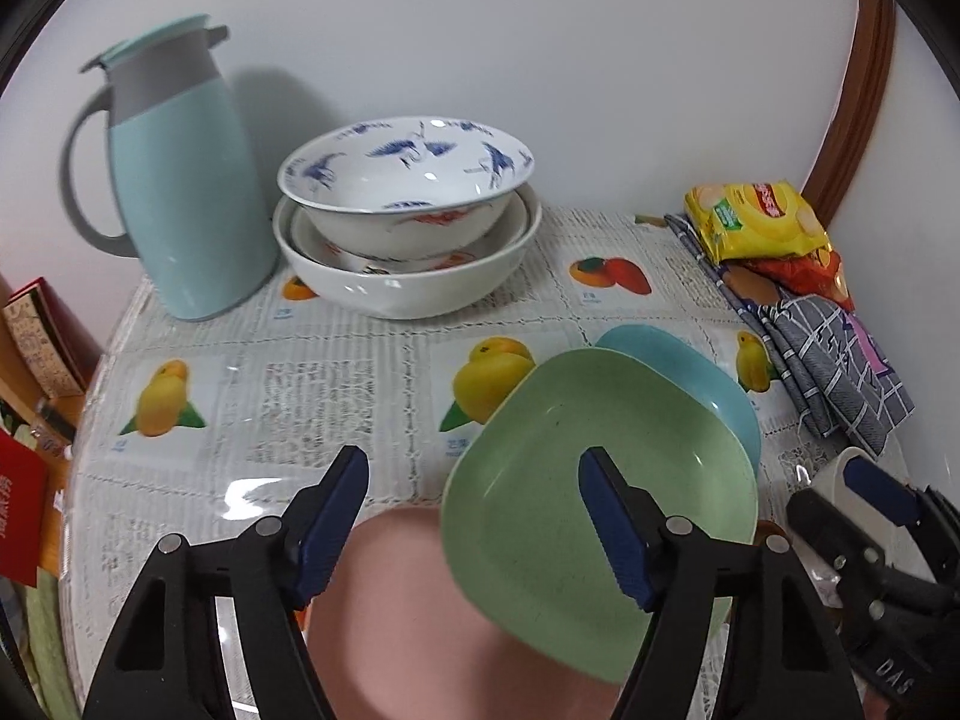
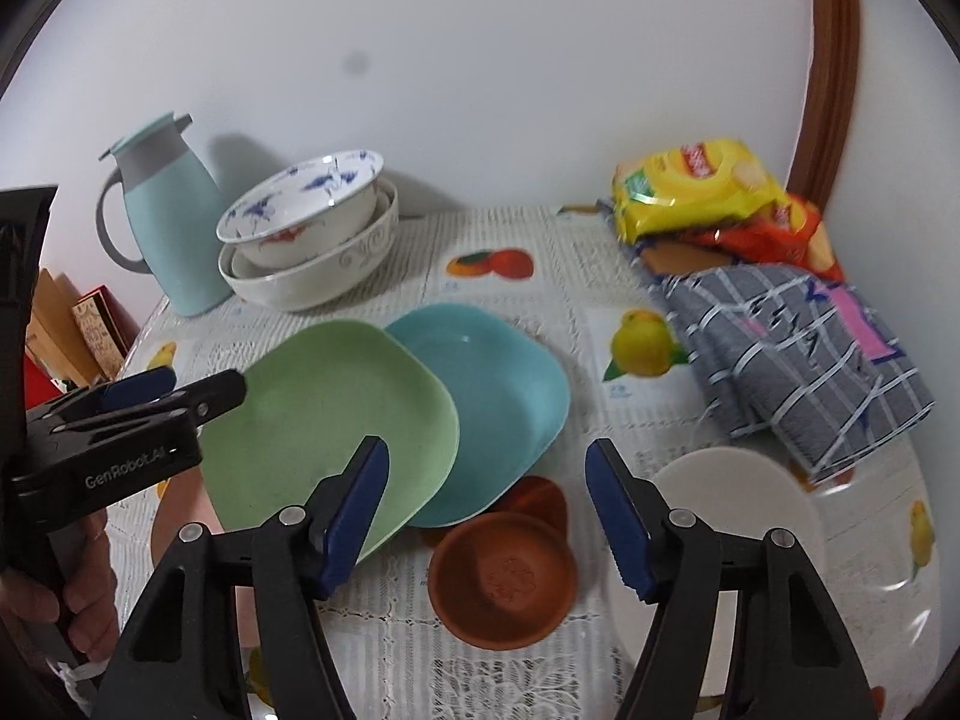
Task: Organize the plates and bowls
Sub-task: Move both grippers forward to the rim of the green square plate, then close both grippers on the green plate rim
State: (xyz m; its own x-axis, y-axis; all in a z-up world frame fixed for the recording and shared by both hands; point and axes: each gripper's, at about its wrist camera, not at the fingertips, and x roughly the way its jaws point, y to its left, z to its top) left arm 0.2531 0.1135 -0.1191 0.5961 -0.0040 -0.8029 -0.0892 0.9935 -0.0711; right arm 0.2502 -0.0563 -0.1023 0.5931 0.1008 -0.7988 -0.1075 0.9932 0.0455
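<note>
A green square plate (image 1: 600, 498) lies tilted over a pink plate (image 1: 408, 612) and a blue plate (image 1: 690, 372) on the fruit-print tablecloth. My left gripper (image 1: 474, 462) hovers open over the green plate's left edge, with its pads clear of the plate. In the right wrist view the right gripper (image 2: 487, 450) stands open above two stacked brown saucers (image 2: 504, 576), touching neither. A white plate (image 2: 720, 492) lies to their right. The green plate (image 2: 336, 414) and blue plate (image 2: 498, 390) overlap to their left. Three nested bowls (image 1: 408, 204), the top one patterned in blue, stand at the back.
A pale blue thermos jug (image 1: 180, 180) stands left of the bowls against the wall. Yellow and red snack bags (image 1: 756, 216) and a grey checked cloth (image 1: 840, 372) fill the right side. The table's edge curves along the left, with boxes (image 1: 42, 336) beyond it.
</note>
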